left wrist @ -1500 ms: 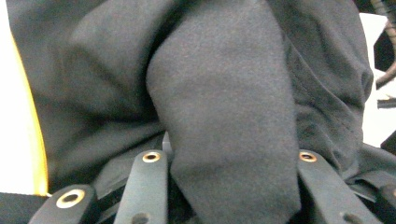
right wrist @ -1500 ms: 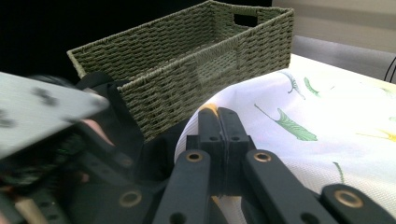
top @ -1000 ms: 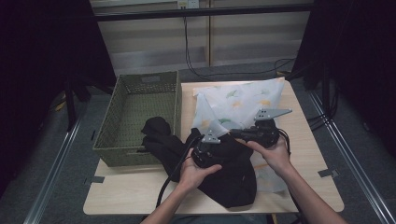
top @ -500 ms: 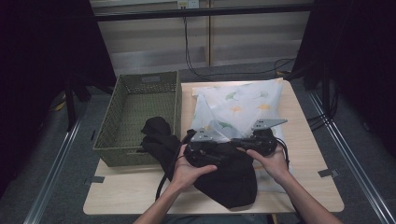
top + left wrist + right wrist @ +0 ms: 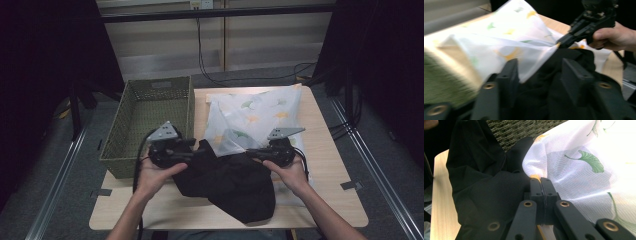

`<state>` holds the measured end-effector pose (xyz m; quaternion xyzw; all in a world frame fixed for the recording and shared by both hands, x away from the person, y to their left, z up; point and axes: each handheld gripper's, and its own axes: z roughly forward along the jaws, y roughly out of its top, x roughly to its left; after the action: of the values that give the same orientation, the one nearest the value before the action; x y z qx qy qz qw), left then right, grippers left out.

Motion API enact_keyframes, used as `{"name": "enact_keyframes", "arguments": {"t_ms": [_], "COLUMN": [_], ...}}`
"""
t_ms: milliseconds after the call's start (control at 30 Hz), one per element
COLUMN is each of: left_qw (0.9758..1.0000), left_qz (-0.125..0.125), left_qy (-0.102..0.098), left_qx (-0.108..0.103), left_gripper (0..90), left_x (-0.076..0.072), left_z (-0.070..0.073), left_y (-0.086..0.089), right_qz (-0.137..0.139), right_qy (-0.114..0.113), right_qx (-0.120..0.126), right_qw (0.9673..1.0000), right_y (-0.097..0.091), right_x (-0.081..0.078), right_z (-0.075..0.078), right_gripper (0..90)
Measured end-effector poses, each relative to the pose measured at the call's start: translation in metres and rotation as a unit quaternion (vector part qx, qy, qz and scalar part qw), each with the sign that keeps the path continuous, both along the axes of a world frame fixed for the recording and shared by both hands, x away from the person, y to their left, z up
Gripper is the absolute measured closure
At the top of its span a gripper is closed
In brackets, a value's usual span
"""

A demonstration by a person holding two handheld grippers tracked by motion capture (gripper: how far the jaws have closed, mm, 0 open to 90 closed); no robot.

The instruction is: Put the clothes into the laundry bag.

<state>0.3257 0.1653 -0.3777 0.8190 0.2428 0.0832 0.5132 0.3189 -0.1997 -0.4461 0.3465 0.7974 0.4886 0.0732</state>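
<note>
The black garment lay at lower centre, mostly outside the white leaf-print mesh bag. The right gripper was clamped on the bag's rim, holding it up. The left gripper, half-open, had just been closing with black cloth between its jaws, not visibly pinched. Stuffing remained.

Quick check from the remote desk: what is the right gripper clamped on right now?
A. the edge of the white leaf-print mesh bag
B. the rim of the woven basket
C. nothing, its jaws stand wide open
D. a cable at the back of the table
A: in the right gripper view the right gripper has its jaws pressed together on the edge of the white leaf-print mesh bag, just beside the black garment.
</note>
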Motion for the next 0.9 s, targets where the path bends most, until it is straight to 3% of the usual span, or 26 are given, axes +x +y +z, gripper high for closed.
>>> {"name": "enact_keyframes", "arguments": {"t_ms": [33, 67, 133, 233, 300, 367, 433, 467, 600, 633, 667, 733, 800, 900], "left_qw": [1.0, 0.9998, 0.9991, 0.9986, 0.9971, 0.9927, 0.9929, 0.9952, 0.9965, 0.9965, 0.9959, 0.9952, 0.995, 0.9948], "left_qz": [0.0, 0.019, 0.042, 0.052, 0.074, 0.109, 0.104, 0.082, 0.063, 0.063, 0.064, 0.068, 0.074, 0.072], "left_qy": [0.0, 0.001, -0.002, 0.006, 0.013, 0.032, 0.039, 0.051, 0.052, 0.052, 0.052, 0.067, 0.065, 0.067], "left_qx": [0.0, -0.008, -0.004, -0.004, 0.012, 0.043, 0.042, 0.02, 0.021, 0.021, 0.038, 0.023, 0.018, 0.026], "left_gripper": [51.8, 52.1, 53.0, 50.2, 47.7, 35.8, 34.1, 34.0, 31.2, 31.0, 30.0, 26.5, 25.7, 24.6], "left_x": [0.0, 0.003, 0.005, 0.006, 0.008, 0.012, 0.013, 0.013, 0.013, 0.013, 0.015, 0.019, 0.02, 0.02], "left_z": [0.0, 0.005, 0.007, 0.005, -0.003, -0.015, -0.019, -0.024, -0.028, -0.028, -0.03, -0.033, -0.032, -0.032], "left_y": [0.0, 0.018, 0.036, 0.047, 0.056, 0.059, 0.059, 0.059, 0.048, 0.048, 0.043, 0.042, 0.043, 0.041], "right_qz": [0.0, 0.0, 0.0, 0.001, 0.001, 0.001, 0.0, 0.0, 0.001, 0.001, 0.002, 0.002, 0.002, 0.001], "right_qy": [0.0, 0.001, 0.001, 0.0, 0.0, -0.001, -0.001, 0.0, -0.001, -0.001, -0.003, -0.004, -0.004, -0.003], "right_qx": [0.0, 0.0, 0.0, 0.0, 0.0, -0.001, -0.001, -0.001, -0.002, -0.002, -0.003, -0.003, -0.004, -0.003], "right_qw": [1.0, 1.0, 1.0, 1.0, 1.0, 1.0, 1.0, 1.0, 1.0, 1.0, 1.0, 1.0, 1.0, 1.0], "right_y": [0.0, 0.0, 0.0, 0.0, 0.0, 0.0, -0.001, -0.001, 0.0, 0.0, 0.0, 0.0, 0.0, 0.0], "right_x": [0.0, 0.0, 0.0, 0.0, 0.001, 0.001, 0.001, 0.002, 0.003, 0.003, 0.003, 0.002, 0.002, 0.003], "right_z": [0.0, 0.0, 0.0, 0.0, 0.0, 0.0, 0.0, 0.0, 0.0, 0.0, 0.0, 0.001, 0.001, 0.0], "right_gripper": [90.0, 90.0, 90.0, 90.0, 90.0, 90.0, 90.0, 90.0, 90.0, 90.0, 90.0, 90.0, 90.0, 90.0]}}
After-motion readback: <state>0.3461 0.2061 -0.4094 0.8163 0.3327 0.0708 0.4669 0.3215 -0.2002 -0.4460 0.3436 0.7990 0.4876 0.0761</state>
